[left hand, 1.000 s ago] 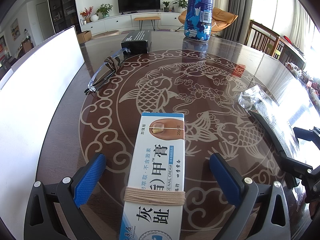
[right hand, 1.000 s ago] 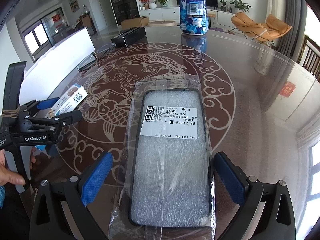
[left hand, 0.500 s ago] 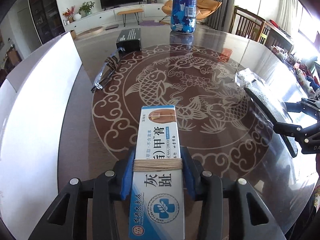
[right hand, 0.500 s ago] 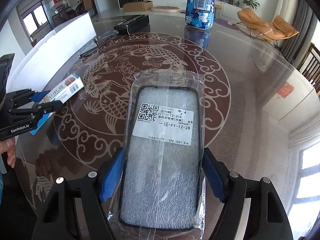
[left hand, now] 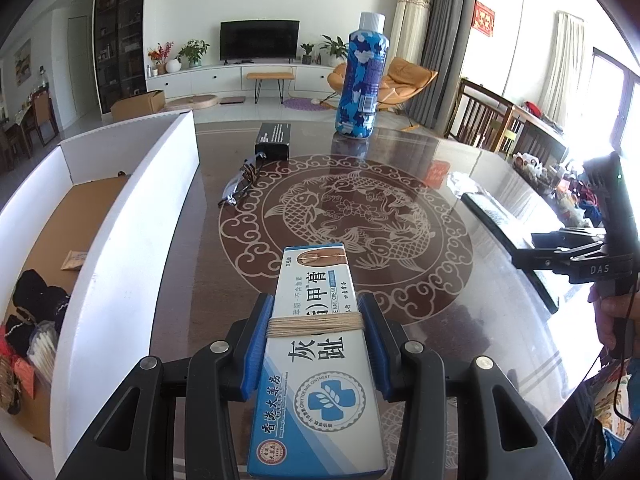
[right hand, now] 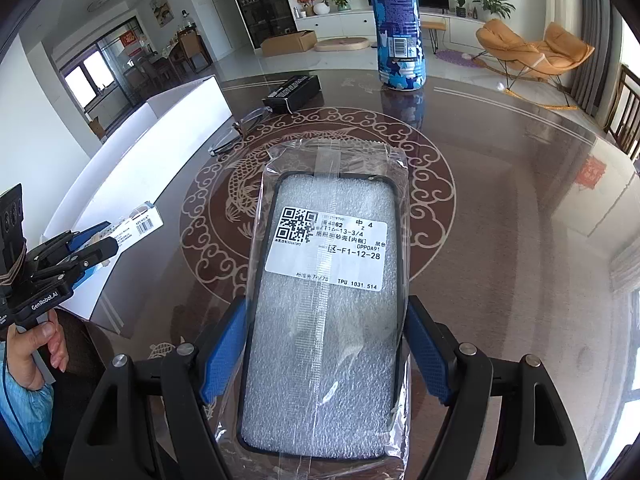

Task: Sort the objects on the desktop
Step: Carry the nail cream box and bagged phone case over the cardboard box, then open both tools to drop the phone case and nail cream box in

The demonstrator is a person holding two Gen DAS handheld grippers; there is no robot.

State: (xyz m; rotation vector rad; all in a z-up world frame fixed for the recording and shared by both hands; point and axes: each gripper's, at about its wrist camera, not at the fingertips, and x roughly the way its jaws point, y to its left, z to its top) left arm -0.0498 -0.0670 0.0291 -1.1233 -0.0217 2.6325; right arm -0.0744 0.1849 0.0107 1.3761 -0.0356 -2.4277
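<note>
Blue-padded fingers (left hand: pixel 256 344) of the left gripper (left hand: pixel 316 344) now clamp the white-and-blue cardboard nail-cream box (left hand: pixel 316 360) bound with tan string; a second ago they stood wide apart with the box lying on the desk (left hand: pixel 460 280) between them. Likewise the right gripper (right hand: pixel 324 356) has closed its fingers (right hand: pixel 222 354) on both long edges of the black phone case in clear plastic wrap (right hand: pixel 324 320), having straddled it openly before. Both items appear raised off the glass-topped brown desk. Left of the left fingers stands a white-walled cardboard sorting box (left hand: pixel 132 216), just beside; ahead lie folded glasses (left hand: pixel 240 184), a small black box (left hand: pixel 274 140) and a blue camouflage bottle (left hand: pixel 360 80), with open desk between.
</note>
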